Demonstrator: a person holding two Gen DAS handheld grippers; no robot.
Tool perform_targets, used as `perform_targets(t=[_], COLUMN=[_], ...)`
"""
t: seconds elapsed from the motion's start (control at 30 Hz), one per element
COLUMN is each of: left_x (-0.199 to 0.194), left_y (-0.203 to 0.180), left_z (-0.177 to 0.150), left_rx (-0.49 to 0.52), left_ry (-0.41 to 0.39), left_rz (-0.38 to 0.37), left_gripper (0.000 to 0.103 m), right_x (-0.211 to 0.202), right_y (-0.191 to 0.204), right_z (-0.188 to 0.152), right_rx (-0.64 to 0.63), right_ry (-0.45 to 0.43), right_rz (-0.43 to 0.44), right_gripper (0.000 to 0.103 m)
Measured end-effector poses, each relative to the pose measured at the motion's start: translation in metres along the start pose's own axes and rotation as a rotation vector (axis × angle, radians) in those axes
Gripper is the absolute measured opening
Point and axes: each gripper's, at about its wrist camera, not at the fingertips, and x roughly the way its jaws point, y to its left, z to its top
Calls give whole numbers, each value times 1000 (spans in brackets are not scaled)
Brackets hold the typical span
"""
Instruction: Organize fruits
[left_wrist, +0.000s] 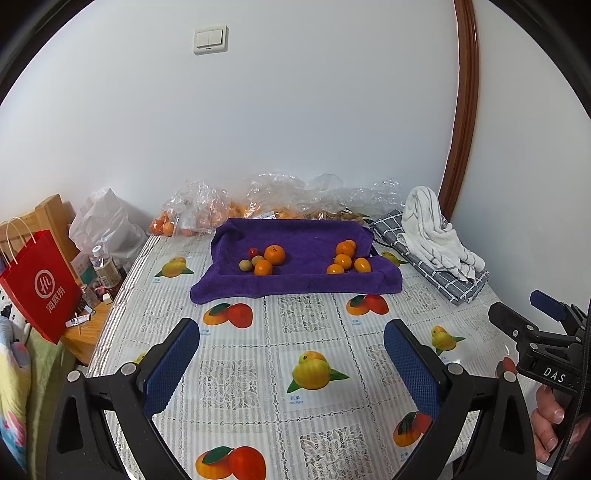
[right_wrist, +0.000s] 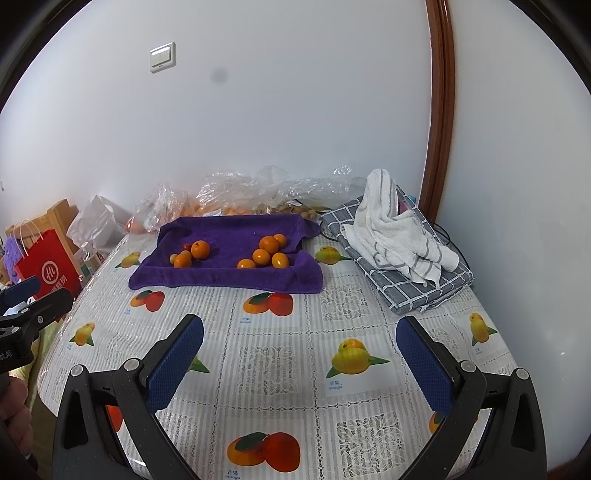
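The table (left_wrist: 236, 391), covered in a lace-patterned plastic cloth printed with mango pictures, carries a purple terry towel (left_wrist: 295, 280) at its far side, with its edges raised like a shallow tray, well apart from both claws and straight ahead of them. On it lie 2 clusters: a left mixed group (left_wrist: 264, 258) of 2 orange tangerines, 2 pale round fruits and 1 small red one, and a right group of 5 orange tangerines (left_wrist: 347, 258). The towel's long axis runs left to right across both views. The left claw (left_wrist: 291, 365) is spread wide and empty, and the right claw (right_wrist: 299, 363) likewise stands spread with nothing between its blue pads. By my judgement the left claw is nearer the mixed group, the right claw nearer the tangerines, so each need only travel forward. Readable writing: "mango" under Chinese characters on the cloth labels, "DAS" on the right claw's body, and Chinese characters below a round logo on the red paper bag (left_wrist: 40, 288).
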Motion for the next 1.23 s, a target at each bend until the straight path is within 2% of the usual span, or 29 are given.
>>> perform_targets(t=[1.23], left_x=[-2], left_y=[-2], left_z=[3], left_rx=[0], left_ry=[-16], left_rz=[-7], left_gripper=[101], right_x=[5], right_y=[5], right_z=[1], right_rx=[21], right_ry=[5], right_rz=[16], right_gripper=[103])
